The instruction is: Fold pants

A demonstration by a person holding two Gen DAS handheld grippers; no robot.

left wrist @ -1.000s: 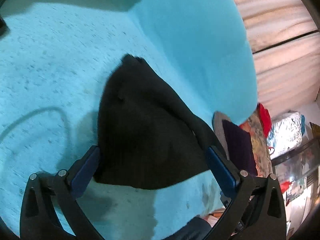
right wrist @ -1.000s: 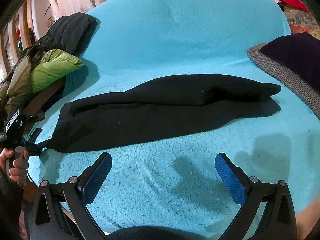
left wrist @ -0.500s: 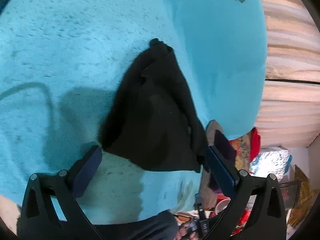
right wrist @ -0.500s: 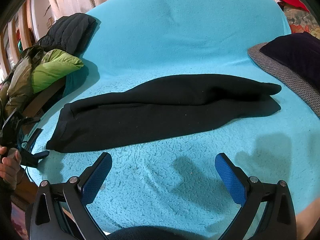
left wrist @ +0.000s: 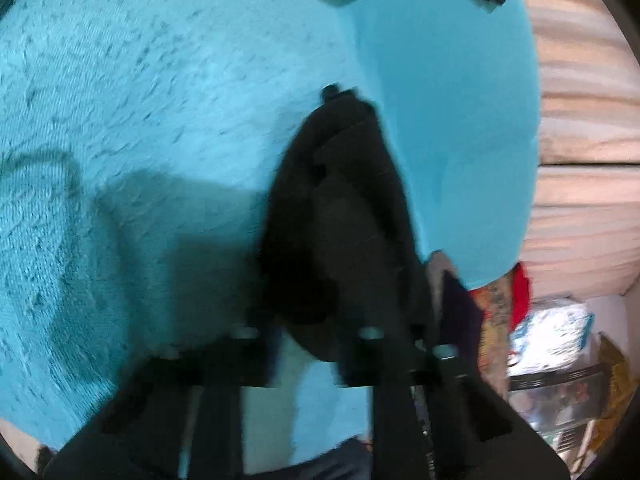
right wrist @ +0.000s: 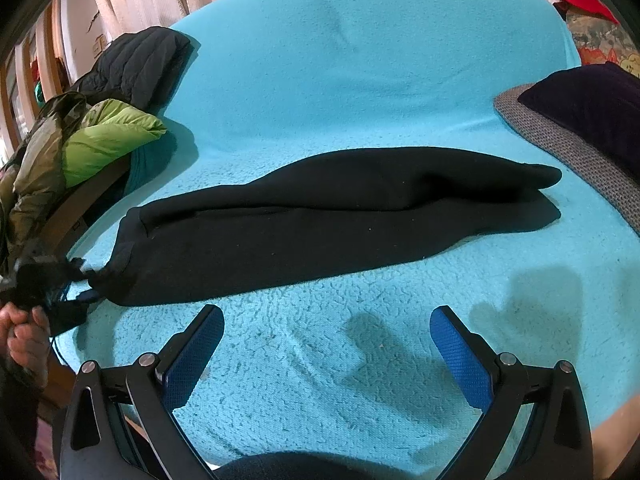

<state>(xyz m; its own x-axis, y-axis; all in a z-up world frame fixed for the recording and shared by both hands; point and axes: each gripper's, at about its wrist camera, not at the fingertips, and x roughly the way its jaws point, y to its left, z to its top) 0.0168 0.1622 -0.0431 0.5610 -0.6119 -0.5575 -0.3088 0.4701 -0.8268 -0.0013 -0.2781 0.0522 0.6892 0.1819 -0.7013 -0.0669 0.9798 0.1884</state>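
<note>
Black pants (right wrist: 320,216) lie folded lengthwise across a turquoise fleece-covered couch (right wrist: 360,80), waist end at the left, leg ends at the right. My left gripper (left wrist: 308,344) is blurred; its fingers have closed in on the near end of the pants (left wrist: 340,220). In the right wrist view it shows at the far left (right wrist: 76,300), at the waist corner. My right gripper (right wrist: 326,348) is open and empty, hovering over the bare fleece in front of the pants.
A black and a green puffy jacket (right wrist: 108,136) are piled on the couch's left arm. A dark purple cushion (right wrist: 592,116) on a grey mat sits at the right. Curtains hang behind the couch. Clutter (left wrist: 552,336) lies beyond the couch end.
My left gripper has gone from wide open to closed on the waist end of the pants, bunching that corner. My right gripper has stayed still and open.
</note>
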